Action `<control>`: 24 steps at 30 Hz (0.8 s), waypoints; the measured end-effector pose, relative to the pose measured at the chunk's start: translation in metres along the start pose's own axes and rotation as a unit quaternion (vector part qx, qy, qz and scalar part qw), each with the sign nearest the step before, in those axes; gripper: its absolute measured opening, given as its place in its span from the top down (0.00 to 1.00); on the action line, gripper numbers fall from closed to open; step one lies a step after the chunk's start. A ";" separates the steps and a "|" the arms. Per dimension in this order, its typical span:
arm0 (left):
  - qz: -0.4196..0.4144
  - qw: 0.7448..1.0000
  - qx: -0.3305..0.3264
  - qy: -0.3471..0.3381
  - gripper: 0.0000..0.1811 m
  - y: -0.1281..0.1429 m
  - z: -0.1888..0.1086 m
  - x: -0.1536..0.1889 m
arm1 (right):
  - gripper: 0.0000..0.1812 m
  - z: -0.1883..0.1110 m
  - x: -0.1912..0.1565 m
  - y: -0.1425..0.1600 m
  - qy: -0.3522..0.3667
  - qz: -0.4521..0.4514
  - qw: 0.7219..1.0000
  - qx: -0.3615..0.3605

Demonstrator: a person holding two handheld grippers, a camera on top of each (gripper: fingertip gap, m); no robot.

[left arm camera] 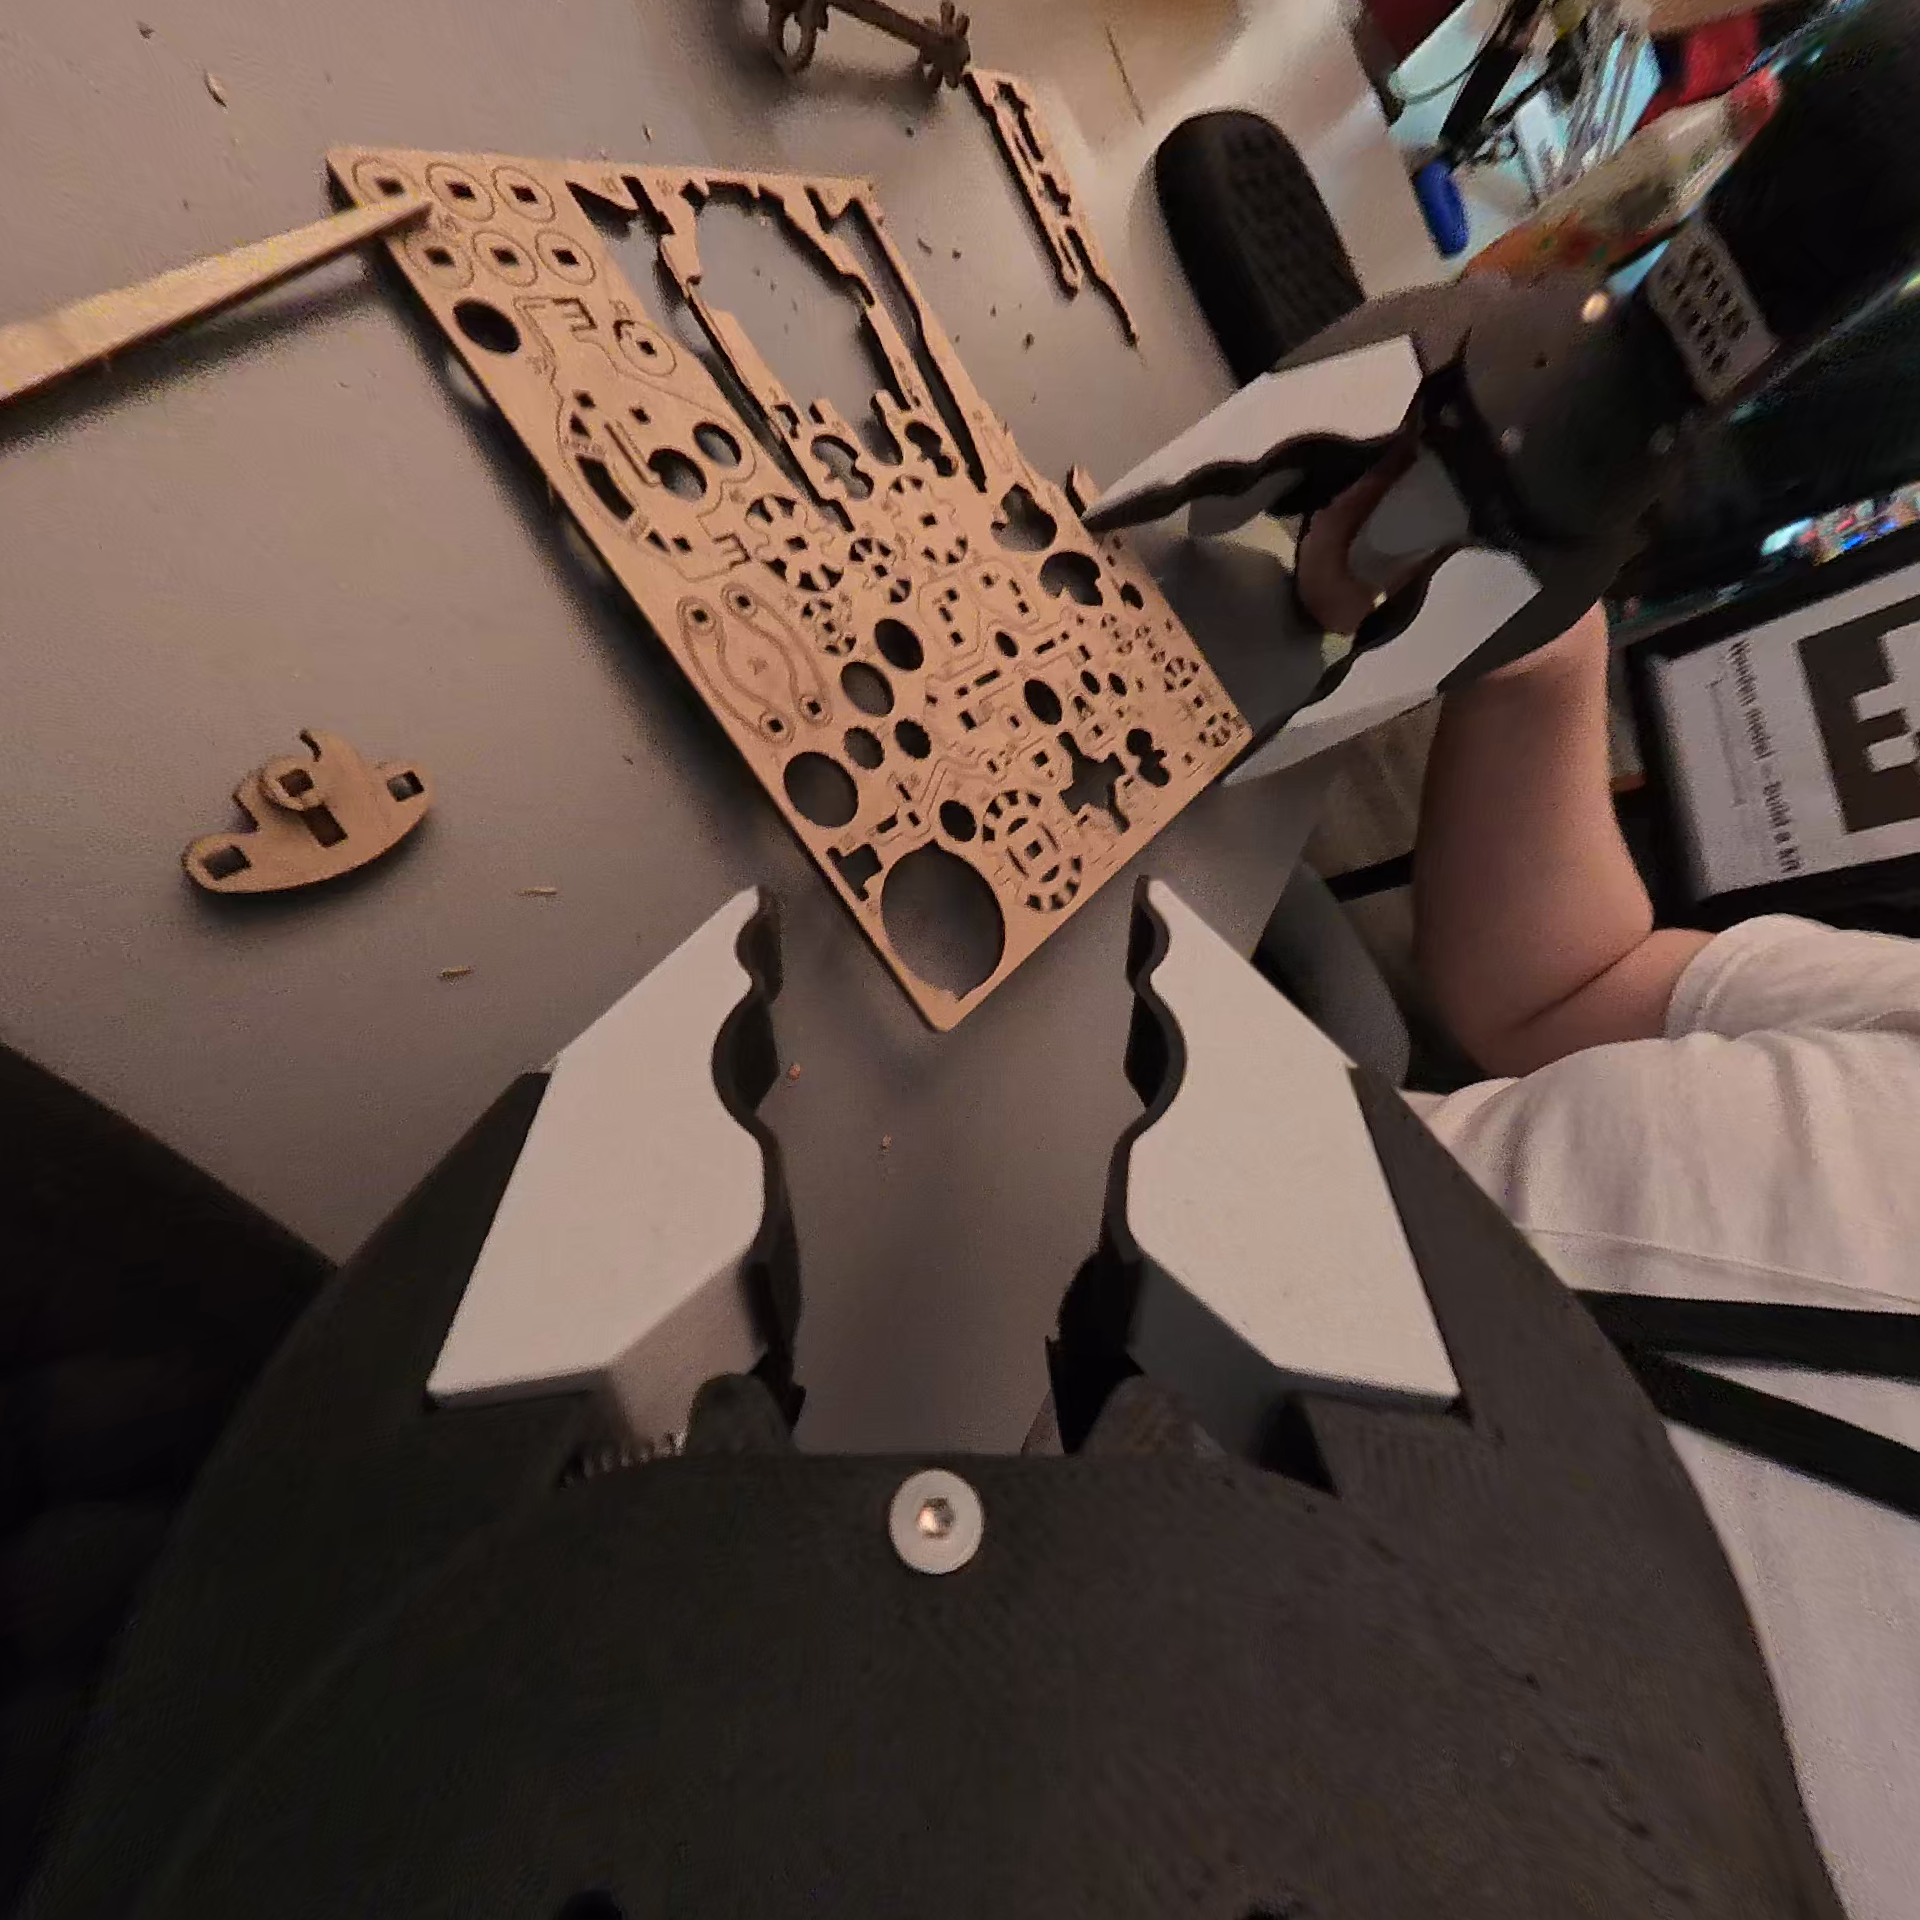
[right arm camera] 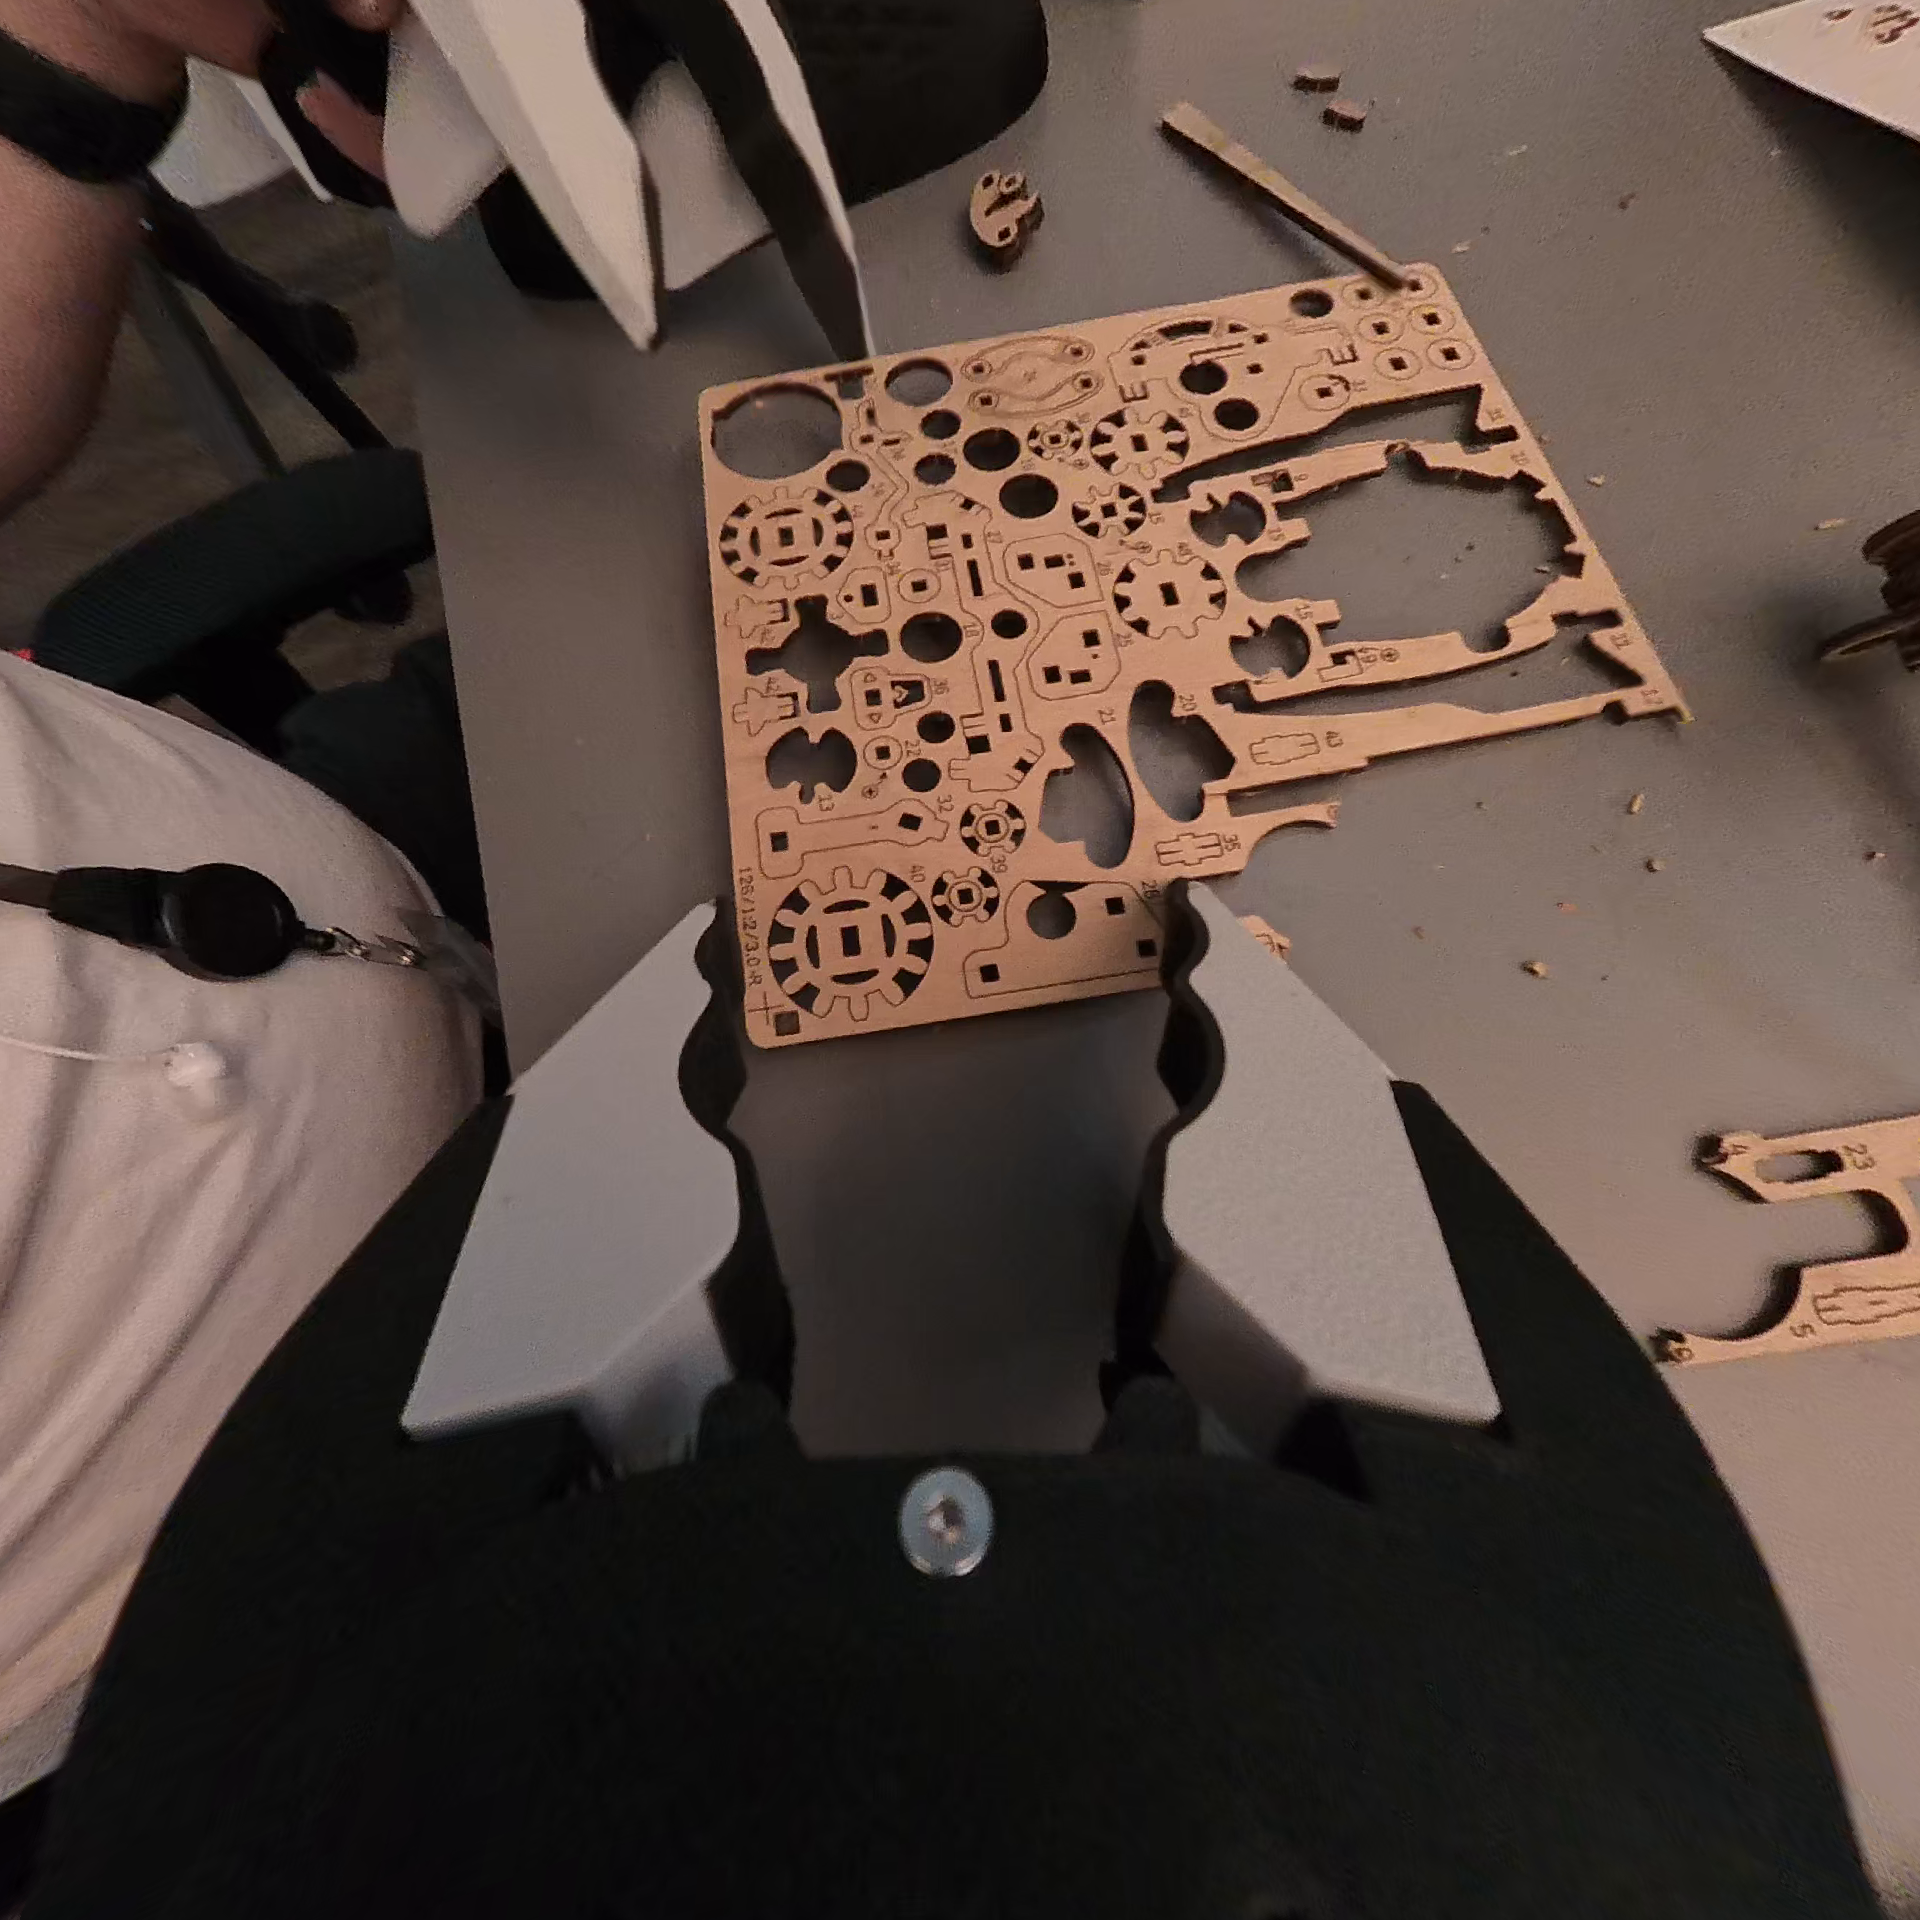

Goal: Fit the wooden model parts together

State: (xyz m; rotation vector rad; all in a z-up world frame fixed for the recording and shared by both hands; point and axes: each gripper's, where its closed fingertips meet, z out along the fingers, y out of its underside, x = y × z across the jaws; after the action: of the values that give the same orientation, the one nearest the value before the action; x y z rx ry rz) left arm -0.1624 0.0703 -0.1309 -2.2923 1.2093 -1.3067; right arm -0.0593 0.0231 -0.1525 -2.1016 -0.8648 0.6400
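on the grey table (left arm camera: 312, 582), seen from the left wrist view, a thin wooden strip (left arm camera: 197, 296) lies at the far left, its tip resting on the corner of the laser-cut plywood parts sheet (left arm camera: 790, 582). below the strip, well apart from the sheet, sits a small assembled wooden piece (left arm camera: 307, 816) with square holes. the parts sheet lies flat in the middle, many gears and shapes already punched out, others still held in it. beyond its far edge lies a narrow leftover wooden frame piece (left arm camera: 1049, 197) and a dark small wooden assembly (left arm camera: 873, 31), partly cut off by the picture's edge.

the left gripper (left arm camera: 951, 914) hangs just above the near corner of the sheet, its jaws spread wide with nothing between them. to the right, the right gripper (left arm camera: 1153, 644) is at the sheet's right edge, also spread apart and empty; one fingertip looks to touch the sheet's edge, though contact is hard to confirm. a person's arm (left arm camera: 1507, 831) and white shirt (left arm camera: 1662, 1143) fill the right side.

in the right wrist view, the right gripper (right arm camera: 951, 914) is released, its tips at the sheet's (right arm camera: 1039, 644) near edge, one on either side of its near portion. the left gripper (right arm camera: 748, 312) shows at the top left. another cut wooden sheet fragment (right arm camera: 1818, 1247) lies at the far right.
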 end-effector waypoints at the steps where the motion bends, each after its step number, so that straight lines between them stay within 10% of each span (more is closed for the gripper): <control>1: 0.005 1.000 -0.007 -0.009 0.64 0.002 -0.001 -0.001 | 0.55 -0.001 0.000 -0.001 -0.004 0.006 1.000 0.003; 24: -0.145 0.970 0.049 0.190 0.98 -0.009 -0.001 0.024 | 0.55 -0.004 -0.005 0.002 -0.004 -0.016 1.000 0.006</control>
State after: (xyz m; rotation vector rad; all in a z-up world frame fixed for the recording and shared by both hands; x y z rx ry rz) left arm -0.1518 0.0582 -0.1107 -2.2762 0.8992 -1.9345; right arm -0.0591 0.0166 -0.1504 -2.0709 -0.8948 0.6349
